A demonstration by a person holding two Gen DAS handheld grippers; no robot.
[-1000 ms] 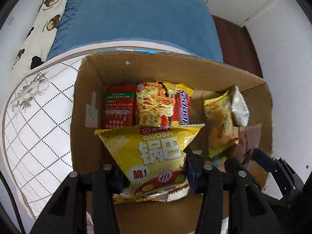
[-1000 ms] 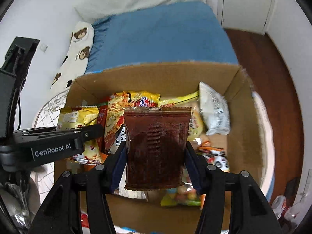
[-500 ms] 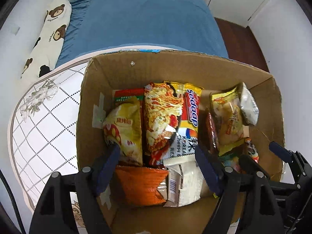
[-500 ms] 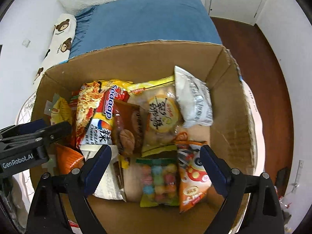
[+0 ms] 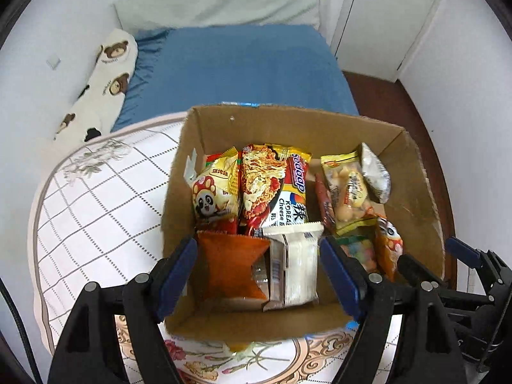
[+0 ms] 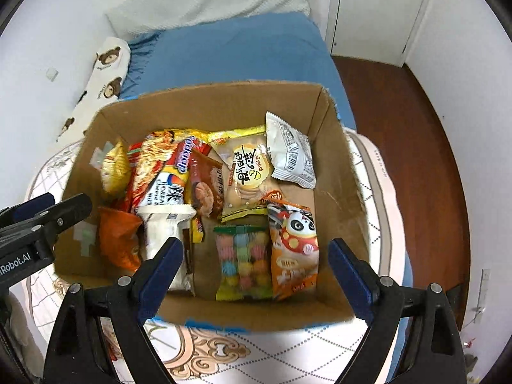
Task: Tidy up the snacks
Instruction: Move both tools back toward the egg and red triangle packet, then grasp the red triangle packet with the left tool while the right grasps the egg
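Observation:
A cardboard box (image 5: 412,172) (image 6: 339,188) holds several snack packs. The yellow panda pack (image 5: 216,193) stands at the left beside a noodle pack (image 5: 272,185) (image 6: 163,172). A brown pack (image 6: 204,188) stands in the middle beside a yellow biscuit pack (image 6: 248,176). An orange pack (image 5: 228,265) and a white pack (image 5: 297,262) lie at the front left. My left gripper (image 5: 256,278) is open and empty above the box's front left. My right gripper (image 6: 256,275) is open and empty above the candy bag (image 6: 243,262) and orange panda pack (image 6: 294,246).
The box sits on a round table with a white patterned cloth (image 5: 92,217) (image 6: 368,345). Behind it is a bed with a blue sheet (image 5: 243,70) and a bear-print pillow (image 5: 102,80). Dark wood floor (image 6: 416,134) lies to the right.
Both grippers opened and let go: the yellow pack and the brown pack now stand in the box. Both grippers have since pulled back and up.

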